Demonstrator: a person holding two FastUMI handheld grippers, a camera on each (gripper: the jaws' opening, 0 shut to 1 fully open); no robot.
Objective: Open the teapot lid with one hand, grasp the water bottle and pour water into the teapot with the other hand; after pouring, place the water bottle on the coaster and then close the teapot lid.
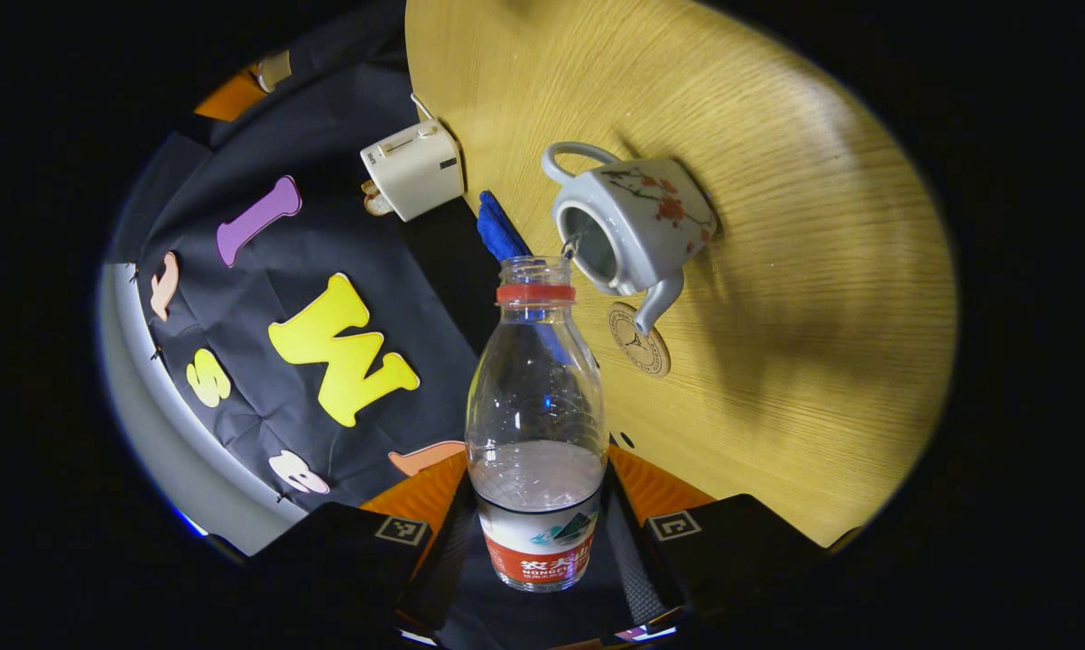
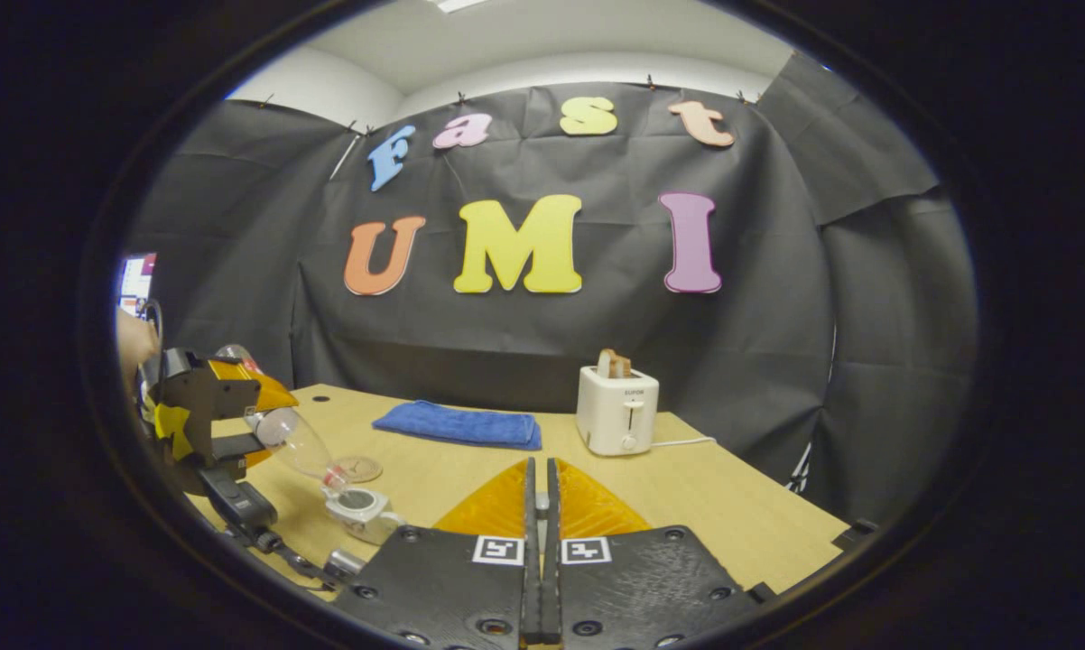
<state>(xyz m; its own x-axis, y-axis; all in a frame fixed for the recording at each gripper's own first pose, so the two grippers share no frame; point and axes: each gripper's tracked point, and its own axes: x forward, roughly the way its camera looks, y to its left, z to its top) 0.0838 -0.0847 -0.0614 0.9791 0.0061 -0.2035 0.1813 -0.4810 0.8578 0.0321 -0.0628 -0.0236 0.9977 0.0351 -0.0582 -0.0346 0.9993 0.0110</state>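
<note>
Left gripper point(image 1: 537, 533) has its jaws clamped on the lower body of the water bottle point(image 1: 535, 424), one finger on each side of the label; bottle uncapped, red neck ring showing, partly filled, tipped toward the teapot point(image 1: 631, 224); a thin stream runs from the bottle mouth into the teapot's open top; teapot is pale grey with a red blossom print, lid off, handle on the far side from the bottle, spout pointing at the coaster point(image 1: 639, 340); coaster lies flat on the table point(image 1: 777, 271), just beside the spout, nothing on it; blue cloth point(image 1: 499, 227) partly hidden behind the bottle neck; white toaster point(image 1: 413, 169) near the table edge.

In the right gripper view the right gripper point(image 2: 540, 542) is held above the table point(image 2: 714, 506) with its jaws pressed together; whether the lid sits between them cannot be told; far left, the left gripper point(image 2: 263, 438) tilts the water bottle point(image 2: 294, 442) mouth-down over the teapot point(image 2: 359, 510); coaster point(image 2: 359, 468) just behind it; blue cloth point(image 2: 459, 424) folded flat at the back; toaster point(image 2: 617, 409) with bread sticking out of its slot; a person's hand point(image 2: 134, 343) at the left edge.
</note>
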